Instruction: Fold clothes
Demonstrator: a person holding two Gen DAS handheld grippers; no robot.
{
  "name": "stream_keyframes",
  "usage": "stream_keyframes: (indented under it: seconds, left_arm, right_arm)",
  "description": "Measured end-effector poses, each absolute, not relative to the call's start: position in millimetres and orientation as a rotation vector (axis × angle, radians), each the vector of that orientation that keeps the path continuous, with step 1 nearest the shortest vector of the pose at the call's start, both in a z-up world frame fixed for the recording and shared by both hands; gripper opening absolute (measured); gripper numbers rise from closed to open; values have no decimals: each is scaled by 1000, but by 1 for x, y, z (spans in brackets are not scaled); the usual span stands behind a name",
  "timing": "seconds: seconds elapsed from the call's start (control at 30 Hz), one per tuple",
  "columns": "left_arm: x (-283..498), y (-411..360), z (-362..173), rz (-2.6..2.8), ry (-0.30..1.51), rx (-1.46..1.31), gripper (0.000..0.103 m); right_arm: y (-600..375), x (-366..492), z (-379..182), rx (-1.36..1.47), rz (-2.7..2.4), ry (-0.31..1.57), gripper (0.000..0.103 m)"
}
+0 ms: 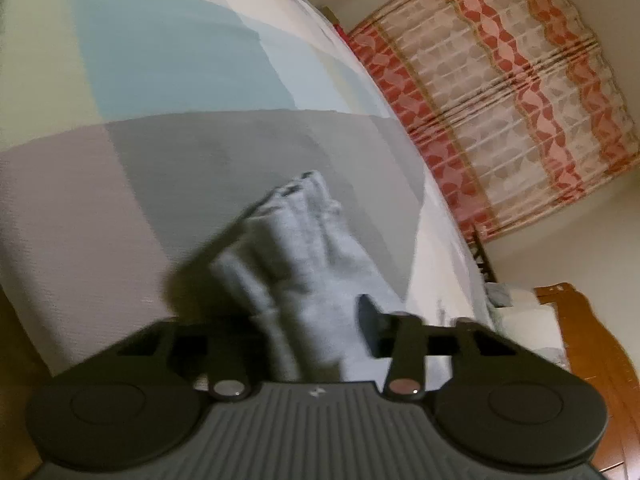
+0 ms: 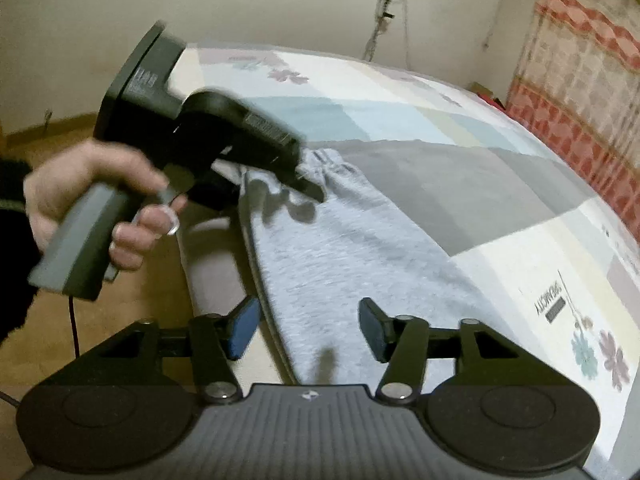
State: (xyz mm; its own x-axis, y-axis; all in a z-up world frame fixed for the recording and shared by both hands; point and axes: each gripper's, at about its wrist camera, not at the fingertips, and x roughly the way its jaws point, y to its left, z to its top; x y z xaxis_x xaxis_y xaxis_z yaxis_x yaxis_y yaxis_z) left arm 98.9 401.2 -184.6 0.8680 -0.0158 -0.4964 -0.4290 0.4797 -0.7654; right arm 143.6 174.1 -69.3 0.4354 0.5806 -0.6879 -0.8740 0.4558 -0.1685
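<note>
Only your right wrist view shows your left hand (image 2: pixel 92 196) steering the left gripper (image 2: pixel 308 190), fingers pinching the grey garment (image 2: pixel 340 264). Its long axis runs near-to-far along the bed (image 2: pixel 500 184). Your right gripper (image 2: pixel 306 330) is spread wide, empty.

A light heather-grey knit garment (image 2: pixel 340 248) lies on a patchwork bed cover (image 2: pixel 460 128) of pale blue, cream, soft yellow, lilac and 2 greys, printed with mauve and teal flowers (image 2: pixel 600 356) toward 4 o'clock in the right wrist view. The pleated lace curtain (image 1: pixel 516 92) shows white netting crossed by wavy coral-red bands. The right gripper (image 2: pixel 306 330) is black with blue pads (image 2: pixel 242 330).
</note>
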Motion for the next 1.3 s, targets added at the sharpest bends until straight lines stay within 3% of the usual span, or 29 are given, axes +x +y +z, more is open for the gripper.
stream_keyframes:
  seconds: [0.13, 0.33, 0.63, 1.3]
  left_arm:
    - [95, 404, -187, 255, 495, -1047, 16]
    - [96, 396, -178, 253, 508, -931, 15]
    - [86, 398, -183, 179, 457, -869, 15]
    - [85, 389, -154, 136, 407, -825, 12]
  right_arm:
    - [161, 167, -69, -394, 953, 714, 87]
    - [123, 224, -70, 44, 937, 888, 103]
    - [138, 316, -100, 469, 922, 1108, 103]
    - [172, 351, -107, 498, 796, 1075, 103]
